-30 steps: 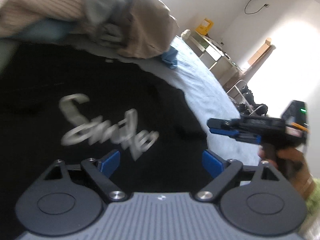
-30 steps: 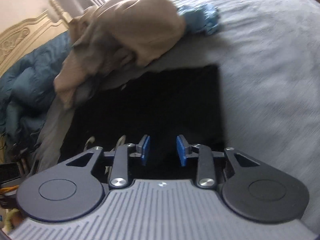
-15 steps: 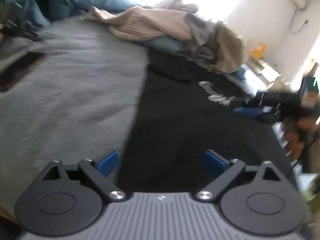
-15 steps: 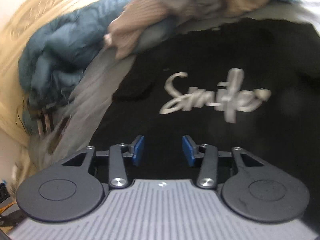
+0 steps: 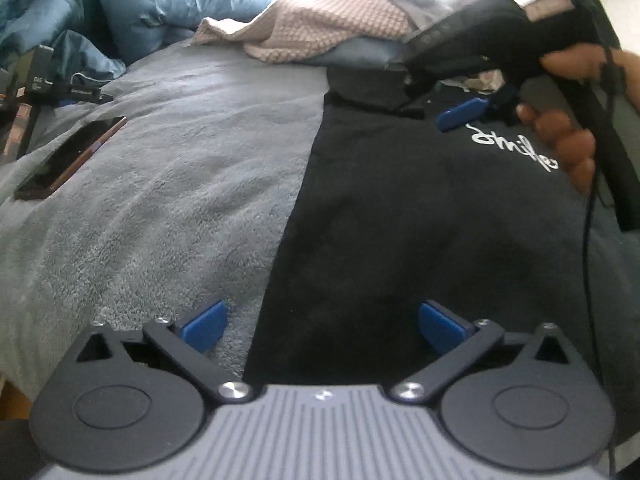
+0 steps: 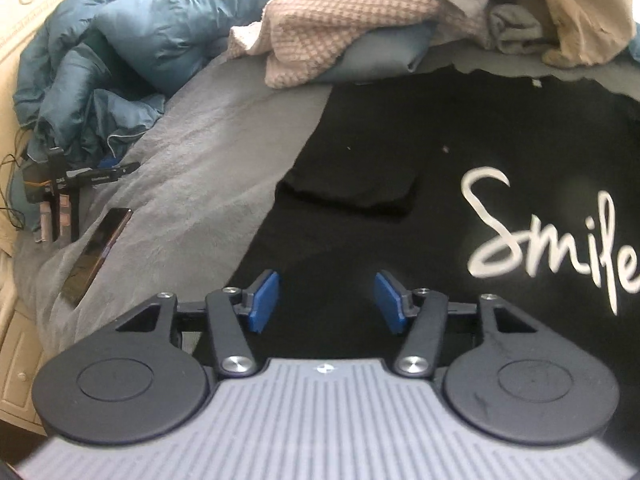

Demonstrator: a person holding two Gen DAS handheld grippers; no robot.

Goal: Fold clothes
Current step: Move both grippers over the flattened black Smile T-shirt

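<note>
Lying spread flat on the grey fleece blanket [image 5: 168,184] of a bed, the black T-shirt [image 5: 400,220] shows its white script lettering [image 6: 560,240] face up, with one short sleeve [image 6: 352,188] folded in over the body near its left edge. The left tongs [image 5: 320,324] hang over the shirt's near edge, their jaws spreading to full width, one blue pad above the blanket and the other above black cloth, nothing gripped between them. The right tongs [image 6: 326,300] point down at the shirt below the folded sleeve and beside the lettering; their jaws are parting, about half wide, with only the flat fabric showing in the gap and neither pad pressing on it. From the left wrist view the right tongs appear at upper right, held by a hand [image 5: 560,136] over the shirt's chest, close to the lettering. Beyond the shirt's collar sits a heap of other clothes, a beige checked knit [image 6: 340,20] on top of a folded blue-grey piece [image 6: 384,56], with tan and grey garments to the right. A teal quilt [image 6: 120,48] is bunched at the head of the bed, and a dark phone [image 5: 68,160] lies on the blanket well to the left of the shirt.
</note>
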